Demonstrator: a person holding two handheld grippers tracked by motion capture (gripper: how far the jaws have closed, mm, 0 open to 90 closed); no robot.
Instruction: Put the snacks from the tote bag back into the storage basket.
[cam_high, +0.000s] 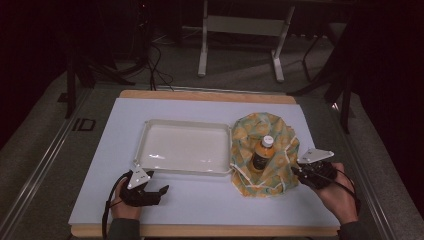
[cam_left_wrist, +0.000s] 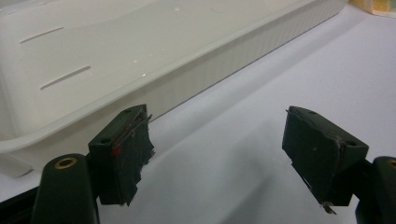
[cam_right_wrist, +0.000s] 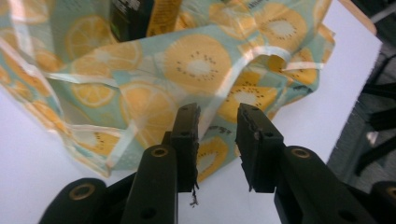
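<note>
While our left gripper (cam_high: 150, 192) waits wide open and empty by the white tray (cam_high: 142, 140), our right gripper (cam_right_wrist: 217, 135) stands partly open at the fruit-print cloth (cam_high: 262, 150) right of it, not pinching. It looks limp and light under the bottle (cam_high: 261, 155); we would take its edge.

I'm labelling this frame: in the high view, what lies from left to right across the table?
Left gripper → white tray → fruit-print cloth, with the bottle standing on it → right gripper.
</note>
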